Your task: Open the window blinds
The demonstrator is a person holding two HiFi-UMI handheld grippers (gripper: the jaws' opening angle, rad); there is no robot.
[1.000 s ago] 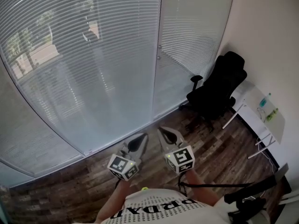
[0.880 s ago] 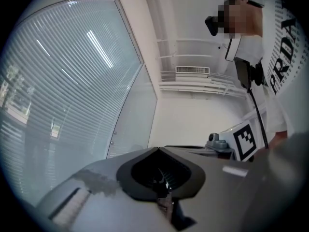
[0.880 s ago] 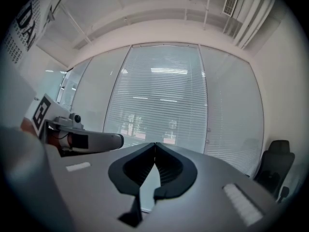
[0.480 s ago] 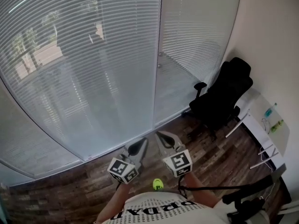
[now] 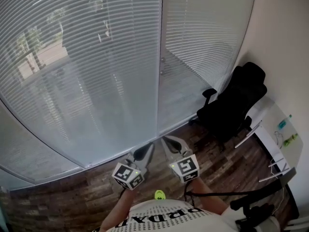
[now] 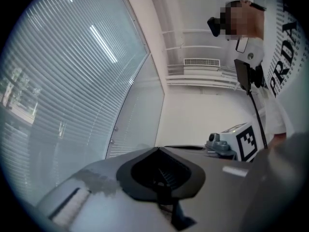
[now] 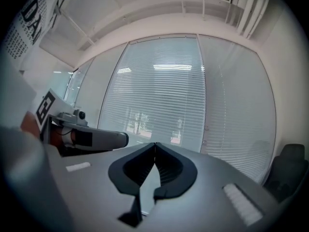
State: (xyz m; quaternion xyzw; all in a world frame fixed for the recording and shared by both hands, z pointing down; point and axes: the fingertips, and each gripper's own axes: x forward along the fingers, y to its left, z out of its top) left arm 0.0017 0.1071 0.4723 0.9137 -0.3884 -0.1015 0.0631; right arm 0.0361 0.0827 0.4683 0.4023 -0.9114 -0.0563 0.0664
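In the head view the blinds (image 5: 96,66) hang lowered over the whole glass wall, slats running level, with trees and pavement outside showing only dimly through them. A thin upright post (image 5: 159,76) splits them into a wide left panel and a narrower right one. Both grippers are held low over the wood floor (image 5: 67,199), near the glass but apart from it. The left gripper (image 5: 146,148) and the right gripper (image 5: 166,140) sit side by side, fingers clenched and bare. At the right a black chair (image 5: 236,103) stands beside a white bench (image 5: 270,129) that is cut off by the frame edge. On the bench lie a small teal bottle (image 5: 283,123) and a green thing (image 5: 291,140) too small to make out. A bright yellow-green spot (image 5: 159,194) near the person's shirt (image 5: 164,219) is also unclear. In the left gripper view the fingers meet in a closed seam with nothing between them; the blinds curve away on the left, and the other gripper's marker cube (image 6: 244,141) peeks in at the right. In the right gripper view the fingers are likewise pressed together and empty, pointing straight at the blinds, with the chair half cut off at the lower right.
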